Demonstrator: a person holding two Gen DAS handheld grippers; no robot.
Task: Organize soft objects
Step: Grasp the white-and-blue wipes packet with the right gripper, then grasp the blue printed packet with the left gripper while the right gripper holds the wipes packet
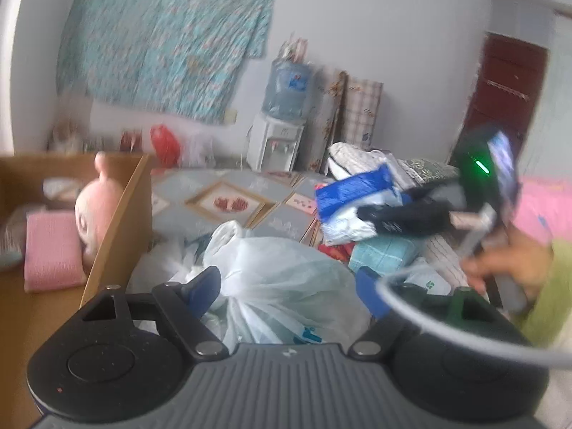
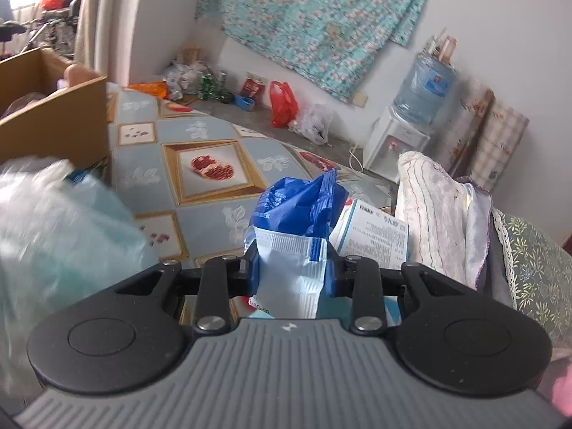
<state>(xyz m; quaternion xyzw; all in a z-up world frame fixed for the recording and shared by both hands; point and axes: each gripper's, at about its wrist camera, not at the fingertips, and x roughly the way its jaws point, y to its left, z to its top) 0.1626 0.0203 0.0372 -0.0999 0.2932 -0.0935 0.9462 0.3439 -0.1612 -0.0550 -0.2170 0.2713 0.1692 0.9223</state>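
Already the right gripper (image 2: 291,268) has its fingers closed on a blue-and-white soft packet (image 2: 291,250), pinching it near the white lower part so that the blue crumpled end stands up and away beyond the tips. Seen from the left wrist, that same packet (image 1: 352,203) hangs over the pile of folded cloths (image 1: 386,254) at the right side of the desk (image 1: 228,200). What the next move turns on is where the cardboard box (image 2: 53,114) sits: it lies to the left and further off from the held packet, across the patterned cover, so the packet would have to travel leftwards over the big white plastic bag (image 1: 282,286). The left gripper (image 1: 286,286) is nearer the box, whose wall (image 1: 118,221) stands just beside its left finger; its fingers are open, straddling the bag without pressing it. Inside the box a pink cloth (image 1: 53,250) and a pink plush toy (image 1: 96,211) already lie.
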